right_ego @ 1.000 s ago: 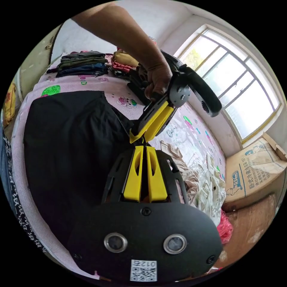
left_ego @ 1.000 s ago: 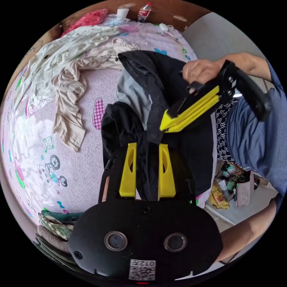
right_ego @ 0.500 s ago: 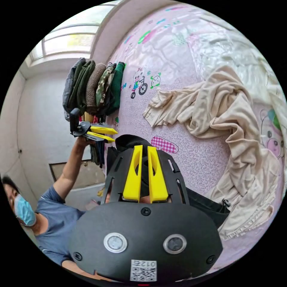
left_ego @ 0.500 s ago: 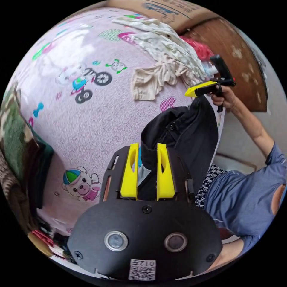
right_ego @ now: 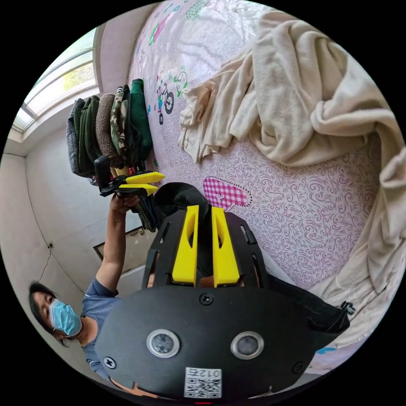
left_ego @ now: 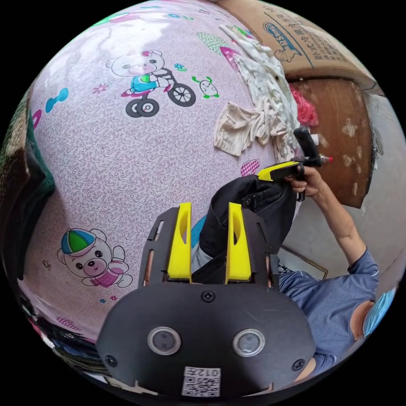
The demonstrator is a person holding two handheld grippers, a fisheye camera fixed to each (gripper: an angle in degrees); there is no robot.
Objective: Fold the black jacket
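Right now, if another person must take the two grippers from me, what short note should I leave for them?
Left gripper: jaws apart, black jacket cloth lying between them; whether they press it I cannot tell.
Right gripper: jaws nearly closed on the jacket's dark cloth.
The jacket is bunched between the two grippers at the edge of the pink bed sheet. A beige garment lies beside it, and folded clothes are stacked further off.
Done: jacket picked up. Left: spread it flat, then fold.

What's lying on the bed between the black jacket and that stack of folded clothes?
Nothing: in the left gripper view, bare cartoon-print sheet stretches from the black jacket to the folded stack.
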